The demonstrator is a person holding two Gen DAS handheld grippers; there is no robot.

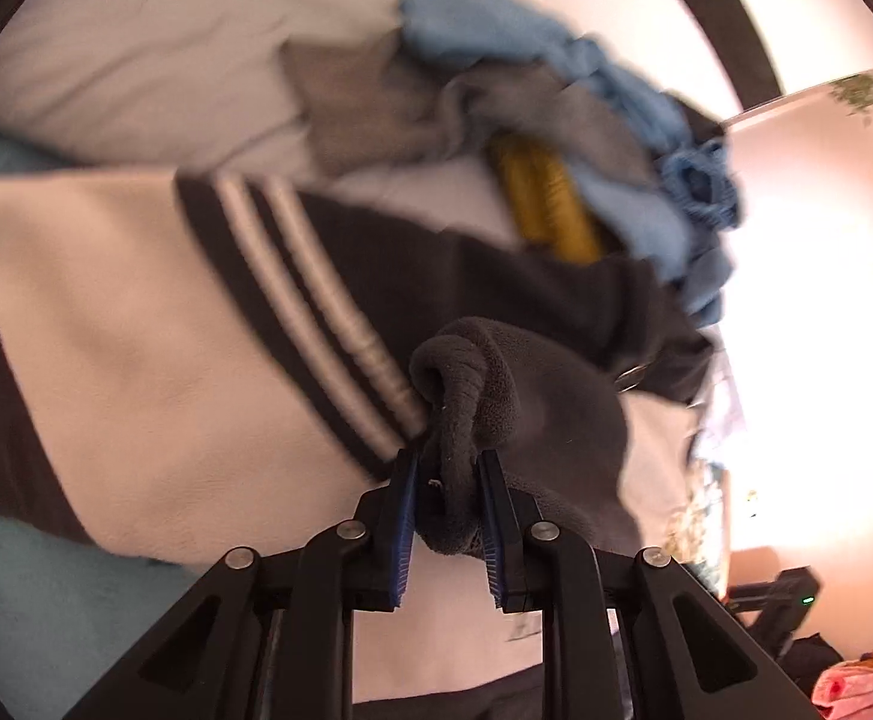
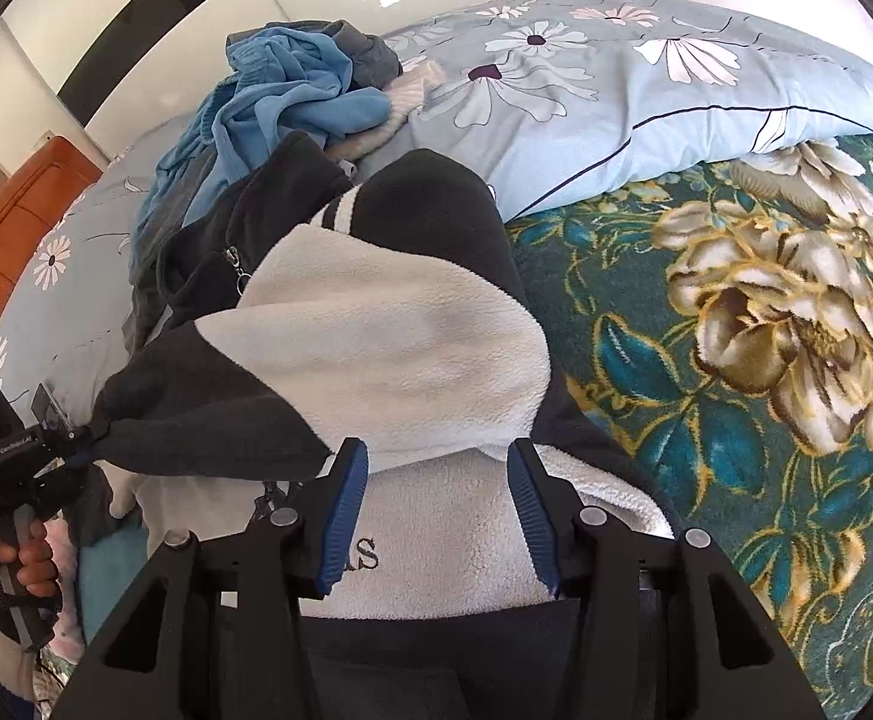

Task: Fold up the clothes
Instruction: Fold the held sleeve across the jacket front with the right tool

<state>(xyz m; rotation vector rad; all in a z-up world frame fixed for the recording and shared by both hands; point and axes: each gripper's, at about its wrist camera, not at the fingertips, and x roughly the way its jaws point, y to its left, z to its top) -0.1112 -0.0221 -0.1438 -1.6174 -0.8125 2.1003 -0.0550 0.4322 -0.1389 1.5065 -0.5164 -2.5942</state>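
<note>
You are early in the fold. The black-and-white fleece zip jacket lies bunched at the centre of the right wrist view, on the floral teal blanket, only partly folded over; a heap of blue and grey clothes waits at upper left. Your left gripper is nearly closed, pinching a dark cuff of the jacket. Your right gripper stands half open over white fleece; whether its pads press it, I cannot tell.
</note>
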